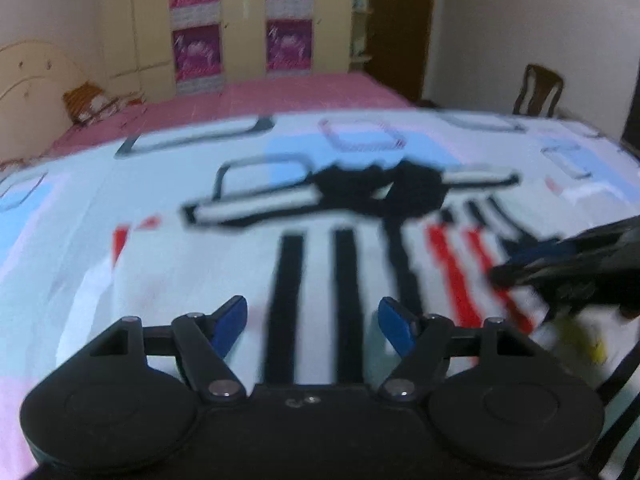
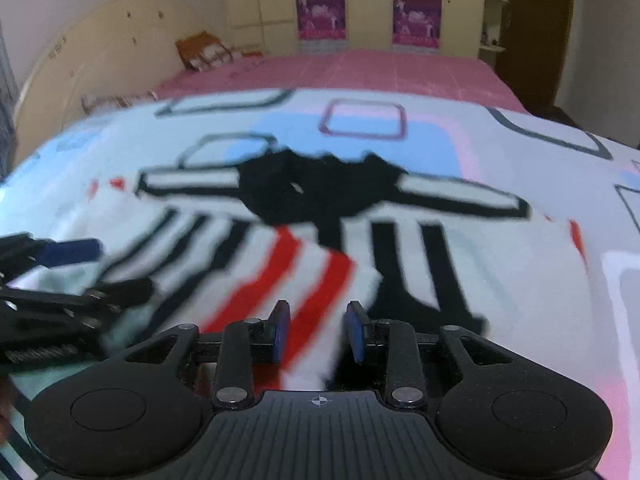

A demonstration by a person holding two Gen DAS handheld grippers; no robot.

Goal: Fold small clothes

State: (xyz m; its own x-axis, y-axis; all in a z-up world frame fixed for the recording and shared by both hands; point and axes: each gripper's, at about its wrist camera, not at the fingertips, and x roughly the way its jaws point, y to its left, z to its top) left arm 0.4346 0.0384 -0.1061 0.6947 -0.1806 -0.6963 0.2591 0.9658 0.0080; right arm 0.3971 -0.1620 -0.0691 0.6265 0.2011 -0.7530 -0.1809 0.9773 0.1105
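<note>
You are working on a small white garment with black and red stripes and a black collar [image 2: 320, 208], which is lying spread out on the bed's patterned white, blue and pink cover [image 2: 520, 152], toward the near edge of the bed with its collar pointing at the pink sheet beyond. Both pictures are blurred, so fine details are uncertain.

Your right gripper [image 2: 318, 330] is standing partly open, and a red-striped fold of the garment is running between its blue pads [image 2: 280, 332]; I cannot tell whether they are pinching it.

Your left gripper [image 1: 312, 320] is released, with its blue pads [image 1: 394, 324] spread wide above the black stripes and grasping nothing.

By my reading, you are in the middle of a fold, with one side of the garment being turned over the body. The next move likely calls for securing the raised fold, laying it flat across the stripes, and bringing your left gripper to the matching hem.
</note>
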